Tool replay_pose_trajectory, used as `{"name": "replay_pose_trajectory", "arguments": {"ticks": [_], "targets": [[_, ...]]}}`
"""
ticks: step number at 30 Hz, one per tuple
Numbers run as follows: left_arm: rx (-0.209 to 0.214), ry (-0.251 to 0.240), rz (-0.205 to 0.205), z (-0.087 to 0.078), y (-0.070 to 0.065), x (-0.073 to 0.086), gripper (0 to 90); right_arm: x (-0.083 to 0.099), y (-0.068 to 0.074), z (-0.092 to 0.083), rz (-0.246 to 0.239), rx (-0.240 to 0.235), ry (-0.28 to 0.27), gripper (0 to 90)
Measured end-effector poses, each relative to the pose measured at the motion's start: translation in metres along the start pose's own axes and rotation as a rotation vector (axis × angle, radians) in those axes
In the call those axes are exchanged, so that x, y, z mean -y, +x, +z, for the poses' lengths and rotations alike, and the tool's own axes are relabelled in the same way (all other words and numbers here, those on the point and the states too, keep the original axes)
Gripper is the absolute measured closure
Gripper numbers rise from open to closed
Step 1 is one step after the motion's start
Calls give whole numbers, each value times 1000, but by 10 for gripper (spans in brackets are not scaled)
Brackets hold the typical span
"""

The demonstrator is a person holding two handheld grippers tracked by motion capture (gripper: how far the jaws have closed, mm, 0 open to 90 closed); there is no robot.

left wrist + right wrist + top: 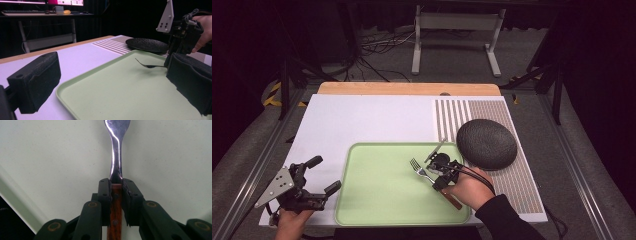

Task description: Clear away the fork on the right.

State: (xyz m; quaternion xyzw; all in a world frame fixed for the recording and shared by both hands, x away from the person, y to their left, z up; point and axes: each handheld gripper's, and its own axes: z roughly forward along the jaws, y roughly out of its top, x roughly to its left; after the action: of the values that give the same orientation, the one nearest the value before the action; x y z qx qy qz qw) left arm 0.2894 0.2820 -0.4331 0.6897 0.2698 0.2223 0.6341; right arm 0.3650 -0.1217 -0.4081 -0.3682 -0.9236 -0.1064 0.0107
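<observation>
Between the clenched jaws of the right tongs (435, 178) sat the wooden handle of a fork (117, 150), kept above the green tray (377, 200), while the left tongs (328, 176) waited released beside it.

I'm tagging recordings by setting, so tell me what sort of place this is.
Probably a lab recording station, not a home: a white-topped table framed by metal rails, loose black cables on the grey floor, and a desk with a monitor behind.

Lab setting, dark curtains, aluminium-framed table (362, 120), floor cables (377, 47), monitor (65, 2)
</observation>
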Motion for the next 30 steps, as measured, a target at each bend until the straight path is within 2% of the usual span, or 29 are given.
{"name": "replay_pose_trajectory", "arguments": {"ticks": [16, 18, 19, 20, 25, 27, 29, 30], "targets": [[2, 0, 0, 0, 0, 0, 2, 2, -2, 5, -6, -15, 24, 756], [2, -1, 0, 0, 0, 0, 2, 2, -2, 5, -12, -27, 12, 671], [2, -1, 0, 0, 0, 0, 2, 2, -2, 5, -12, -27, 12, 671], [2, -1, 0, 0, 0, 0, 2, 2, -2, 3, -13, -29, 1, 610], [3, 0, 2, 0, 0, 0, 2, 2, -2, -3, -58, -23, -29, 509], [3, 0, 1, 0, 0, 0, 2, 1, -1, -5, -86, -25, -37, 474], [2, -1, -1, 0, 0, 0, 2, 0, 0, -7, -115, -15, -58, 402], [2, -1, 0, 0, 0, 0, 2, -1, 1, -8, -148, -6, -87, 373]]}}
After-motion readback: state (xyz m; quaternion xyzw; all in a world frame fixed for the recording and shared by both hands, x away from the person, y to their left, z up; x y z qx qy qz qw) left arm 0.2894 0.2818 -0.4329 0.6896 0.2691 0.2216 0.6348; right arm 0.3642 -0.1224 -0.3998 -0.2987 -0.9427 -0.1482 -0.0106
